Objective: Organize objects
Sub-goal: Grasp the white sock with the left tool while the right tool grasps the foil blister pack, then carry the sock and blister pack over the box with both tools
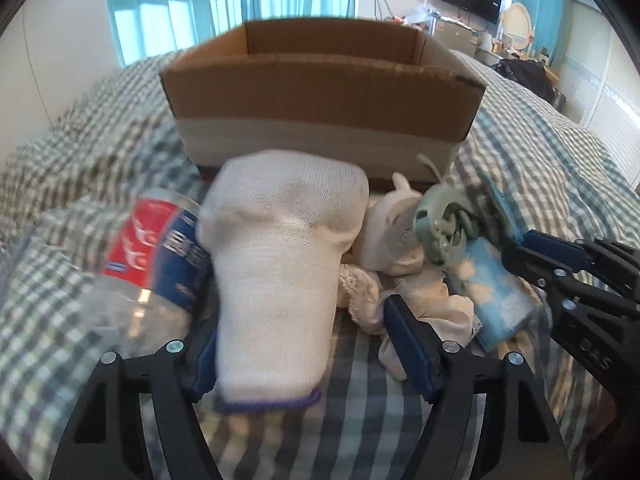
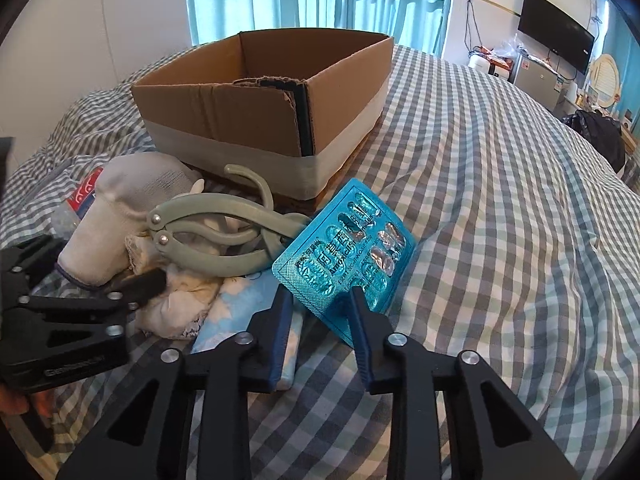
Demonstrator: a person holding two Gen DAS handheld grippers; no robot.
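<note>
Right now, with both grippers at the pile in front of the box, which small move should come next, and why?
Probably lift the right gripper toward the cardboard box. Its jaws look shut on the blue pill sheet, tilted up off the bed; the box is open just behind. The left gripper straddles the white glove, not yet pinching it.

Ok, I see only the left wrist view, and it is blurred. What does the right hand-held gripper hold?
Observer: The right hand-held gripper pinches a blue blister pack of pills at its near edge, tilted up.
Operator: And what is the green shape beside it?
Observer: A green plastic clip with a hook, lying on the white cloths.
</note>
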